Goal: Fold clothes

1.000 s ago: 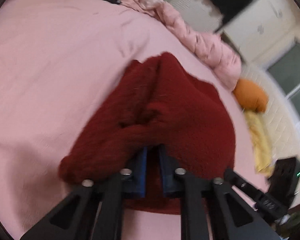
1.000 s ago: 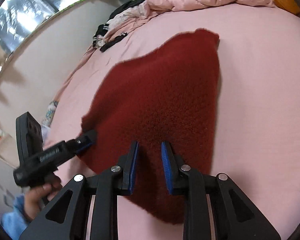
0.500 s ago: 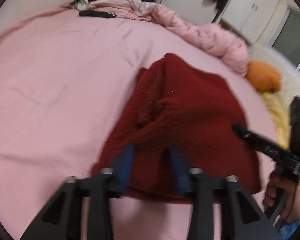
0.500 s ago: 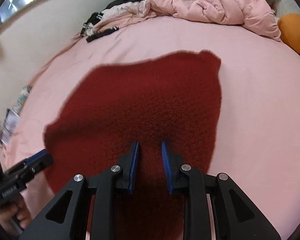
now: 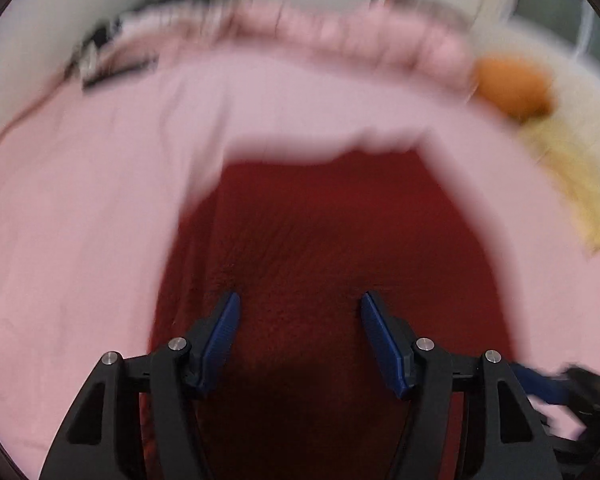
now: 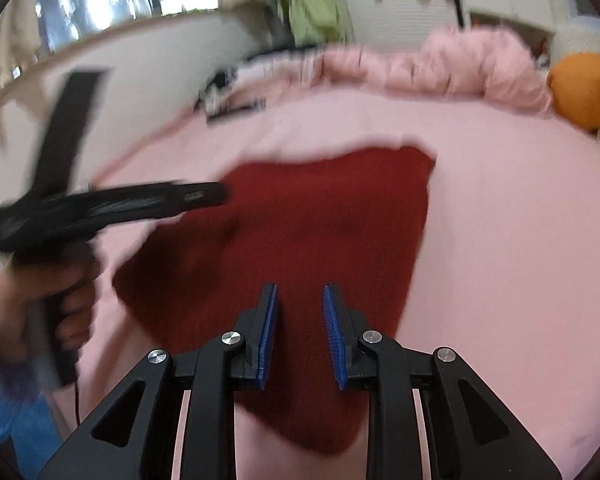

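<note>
A dark red fuzzy garment [image 5: 320, 248] lies folded flat on the pink bed [image 5: 80, 208]. It also shows in the right wrist view [image 6: 300, 232]. My left gripper [image 5: 300, 300] hovers over the garment's near part with its jaws wide apart and nothing between them. From the right wrist view the left gripper [image 6: 216, 194] is raised above the garment's left side, blurred by motion. My right gripper [image 6: 300, 292] is over the garment's near edge, jaws a little apart and empty.
A rumpled pink duvet [image 6: 440, 64] lies along the far side of the bed. An orange cushion [image 6: 584, 88] and a yellow item [image 5: 572, 184] sit at the far right. Dark clothes [image 6: 232, 100] lie at the far left. The wall [image 6: 140, 76] borders the bed's left.
My left gripper let go of the red garment, opened wide and lifted up and away. The garment now lies flat. My right gripper's jaws have widened slightly.
</note>
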Demonstrator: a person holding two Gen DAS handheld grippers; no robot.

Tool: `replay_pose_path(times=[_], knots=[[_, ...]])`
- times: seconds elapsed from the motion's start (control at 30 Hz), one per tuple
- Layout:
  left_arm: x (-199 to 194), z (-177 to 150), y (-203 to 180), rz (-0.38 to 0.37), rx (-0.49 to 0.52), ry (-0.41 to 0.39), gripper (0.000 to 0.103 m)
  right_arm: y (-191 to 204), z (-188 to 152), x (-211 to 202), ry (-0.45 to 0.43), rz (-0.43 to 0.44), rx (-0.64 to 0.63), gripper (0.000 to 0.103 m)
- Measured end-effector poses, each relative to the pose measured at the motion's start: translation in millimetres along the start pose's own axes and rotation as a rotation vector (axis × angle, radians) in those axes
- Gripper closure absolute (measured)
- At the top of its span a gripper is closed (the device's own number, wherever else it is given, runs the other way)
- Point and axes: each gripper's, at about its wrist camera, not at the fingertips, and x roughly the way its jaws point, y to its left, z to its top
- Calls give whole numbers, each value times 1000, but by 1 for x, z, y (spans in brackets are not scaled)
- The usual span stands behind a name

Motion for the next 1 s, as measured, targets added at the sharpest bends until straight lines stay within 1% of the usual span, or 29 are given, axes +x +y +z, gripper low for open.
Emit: replay_pose_path(times=[0.03, 0.07, 0.1, 0.13, 0.17, 0.2, 0.23, 0.27, 0.3, 0.33, 0.37, 0.4, 0.47, 0.53, 0.57, 0.6, 0.67, 0.7, 0.73, 0.77, 0.8, 0.87, 0.93, 1.0], knots=[[0, -5, -3, 20, 37, -37, 36, 1, -6, 7, 36, -2, 1, 78], [0, -9, -5, 41, 74, -74, 36, 1, -8, 10, 30, -1, -16, 78], [-4, -9, -6, 45, 74, -69, 36, 2, -11, 12, 23, 0, -33, 78], [-8, -8, -6, 50, 74, -64, 39, 5, -10, 14, 29, -9, -58, 78], [-18, -5, -4, 38, 57, -72, 42, 4, -6, 9, 24, -1, -53, 78], [-31, -2, -1, 16, 27, -116, 45, 3, -3, 5, 18, 7, -47, 78], [-45, 1, 3, -6, -2, -160, 45, 3, 0, 1, 12, 15, -41, 78], [-49, 4, 4, -23, -32, -191, 45, 2, 4, -4, 5, 23, -35, 78], [-46, 3, 9, -22, -53, -179, 45, -1, 5, -9, -21, 37, -15, 78], [-43, 2, 13, -21, -73, -167, 45, -5, 4, -9, -17, 32, 10, 74], [-21, -3, 17, 23, -80, -88, 45, -10, 2, -9, -13, 26, 35, 71], [4, -4, 19, 45, -81, -9, 42, -15, -3, -2, 5, 42, 61, 70], [5, -6, 25, 18, -84, -21, 40, -26, -11, 11, 42, 76, 113, 70], [5, -7, 31, -9, -87, -32, 40, -26, -10, 14, 49, 103, 106, 68], [-2, -4, 33, -24, -97, -29, 40, -28, -6, 14, 65, 121, 111, 66], [-11, -5, 36, -22, -106, -42, 41, -32, -2, 12, 78, 158, 136, 63], [-30, -7, 42, -18, -125, -69, 41, -58, 4, 0, 59, 293, 269, 59], [-36, -10, 46, -45, -131, -84, 41, -77, 0, -5, 26, 326, 366, 44], [-43, -14, 50, -73, -138, -98, 41, -97, -4, -10, -7, 357, 463, 14], [-46, -18, 50, -98, -131, -95, 41, -112, -11, -14, -27, 331, 536, 5], [-45, -24, 49, -94, -116, -83, 41, -124, -19, -8, 6, 342, 599, 1], [-32, -33, 44, -36, -86, -34, 40, -148, -34, 4, 74, 363, 723, 1], [-22, -39, 54, -59, -146, -31, 35, -146, -36, 16, 108, 395, 744, 1], [-14, -43, 62, -77, -195, -32, 33, -145, -39, 29, 142, 427, 765, 0]])
